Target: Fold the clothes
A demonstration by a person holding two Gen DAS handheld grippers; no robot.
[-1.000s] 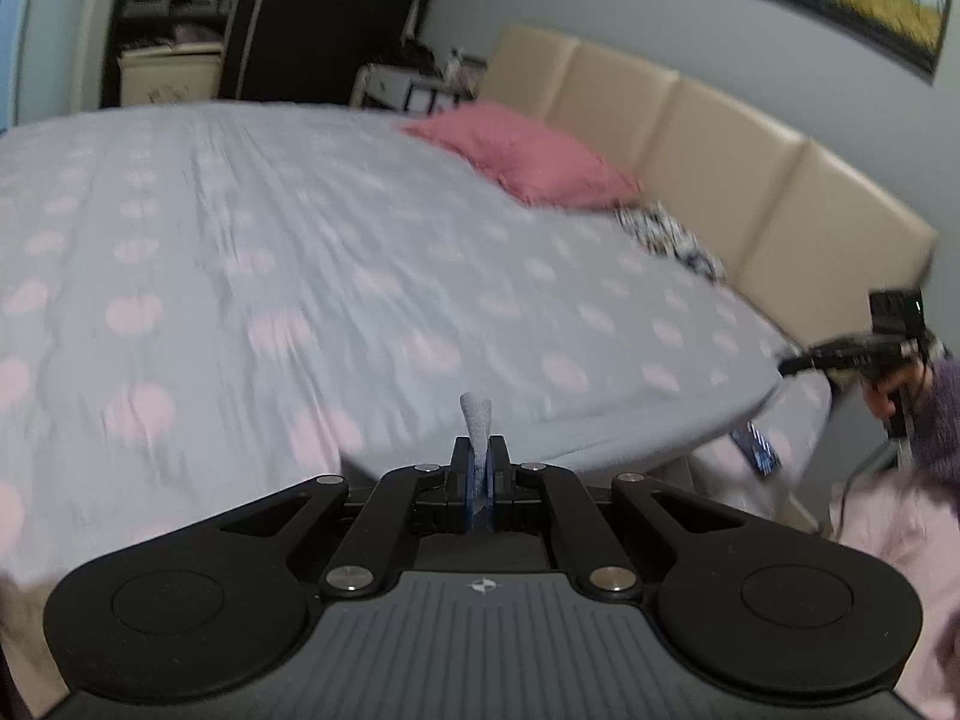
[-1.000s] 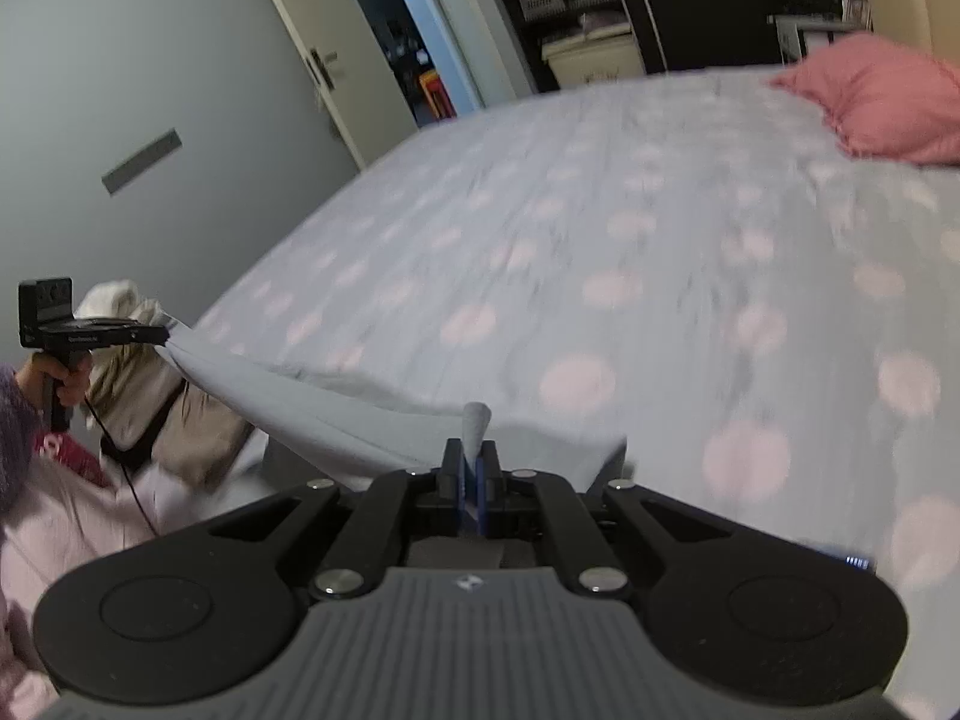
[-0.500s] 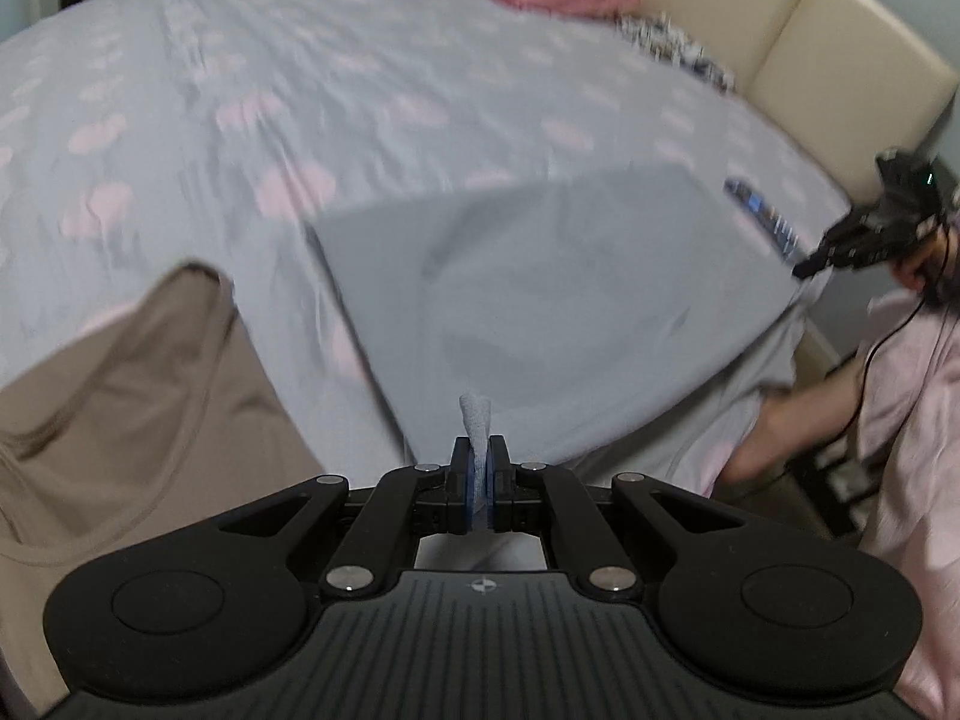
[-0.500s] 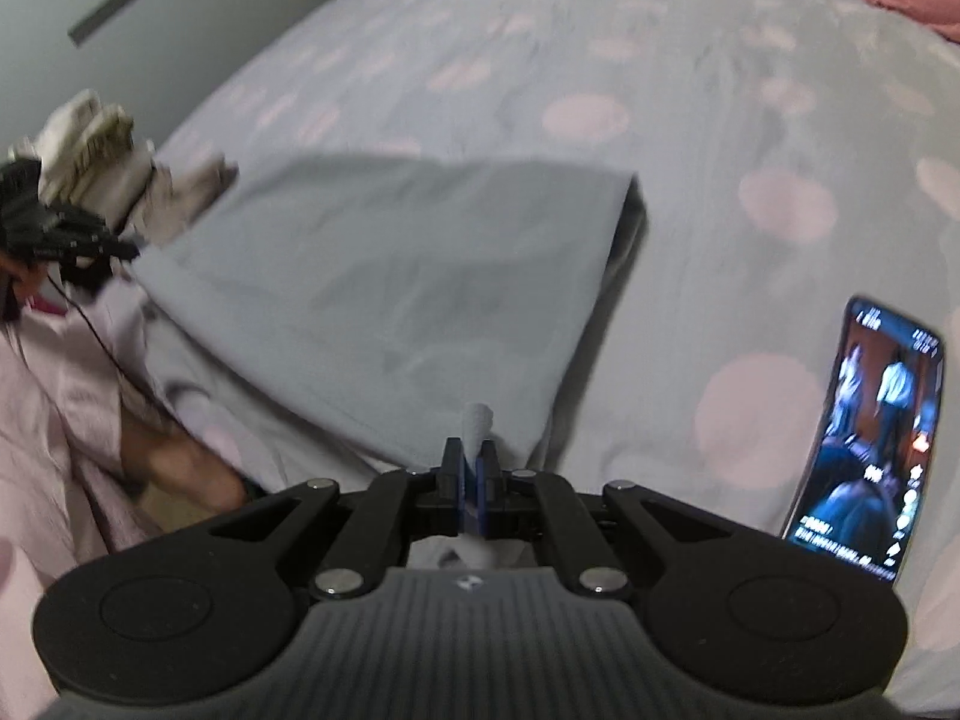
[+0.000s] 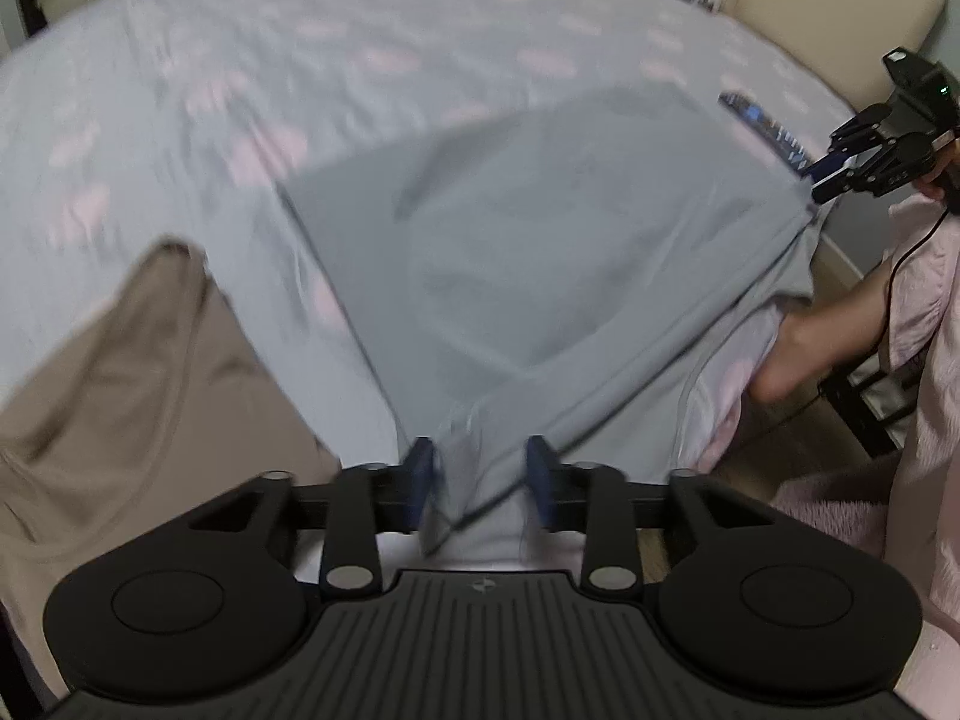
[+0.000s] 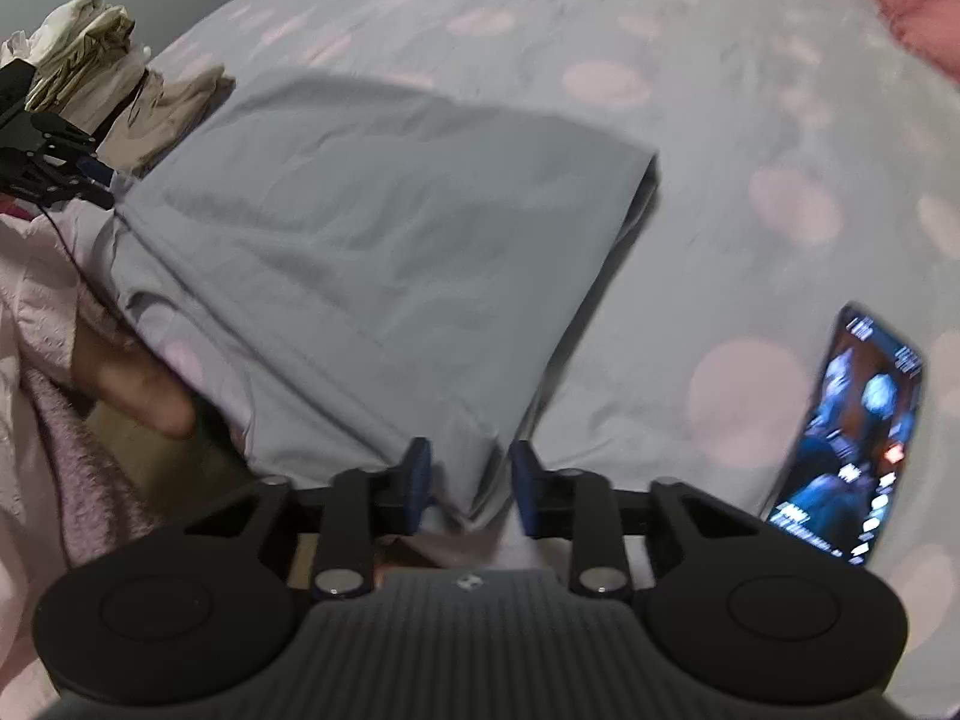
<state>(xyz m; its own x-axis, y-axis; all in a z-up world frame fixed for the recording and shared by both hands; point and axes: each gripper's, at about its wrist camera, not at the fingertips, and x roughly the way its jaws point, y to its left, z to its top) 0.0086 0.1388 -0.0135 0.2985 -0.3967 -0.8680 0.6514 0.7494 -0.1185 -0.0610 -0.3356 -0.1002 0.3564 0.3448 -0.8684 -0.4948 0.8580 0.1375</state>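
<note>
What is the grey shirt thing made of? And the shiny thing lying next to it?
The grey garment looks like soft, matte knit cloth, probably cotton: it wrinkles and drapes limply over the bed edge. The phone looks like smooth glossy glass in front, since its lit screen glows; its frame material is too blurred to tell.

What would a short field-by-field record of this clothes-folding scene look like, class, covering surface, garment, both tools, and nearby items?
surface: bed with pink-dotted grey cover
garment: grey garment, spread flat on the bed, near edge hanging over the bedside
left tool: left tool, jaws apart, garment corner between them
right tool: right tool, jaws apart, garment corner between them
nearby, left view: beige garment beside the grey one
nearby, right view: phone with lit screen; stack of folded clothes
</note>
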